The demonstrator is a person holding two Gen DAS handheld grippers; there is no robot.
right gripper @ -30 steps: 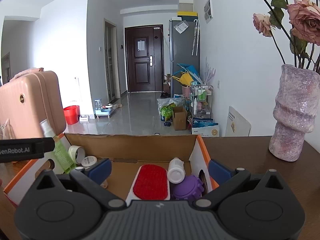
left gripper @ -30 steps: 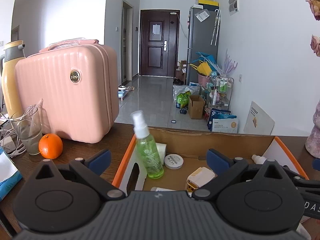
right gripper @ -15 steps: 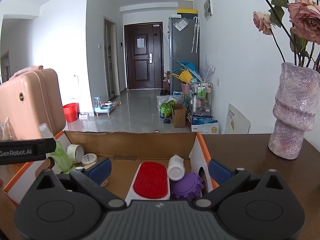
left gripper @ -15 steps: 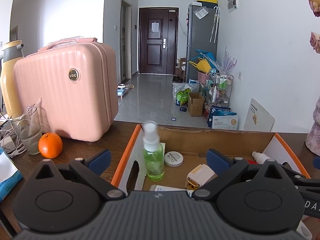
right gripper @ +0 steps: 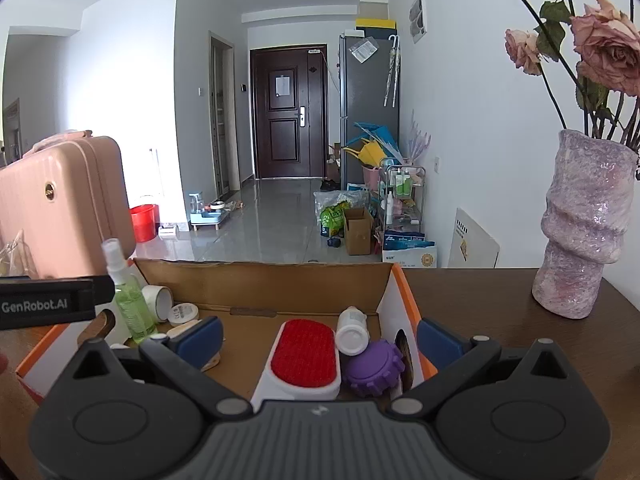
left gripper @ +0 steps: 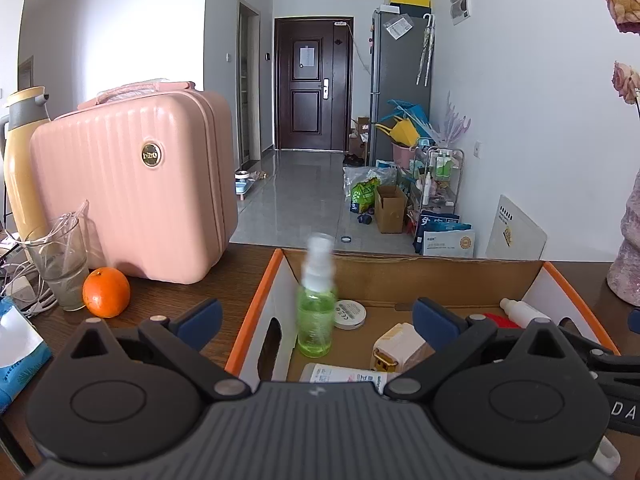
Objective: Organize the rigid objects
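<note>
A cardboard box [left gripper: 408, 276] sits on a dark wooden table [left gripper: 224, 276]. Inside, near its left wall, a green spray bottle [left gripper: 316, 316] stands roughly upright, nozzle up, though blurred. The left gripper [left gripper: 316, 316] and right gripper [right gripper: 320, 332] gape empty.

Green spray bottle [left gripper: 316, 312] w/ clear cap stands blurred at left end of cardboard box [left gripper: 400, 276]; beside it, tape roll [right gripper: 158, 300] and round tin [left gripper: 349, 314]. At right end: red-faced brush [right gripper: 303, 358], white bottle [right gripper: 352, 330], purple knob [right gripper: 374, 368].
</note>
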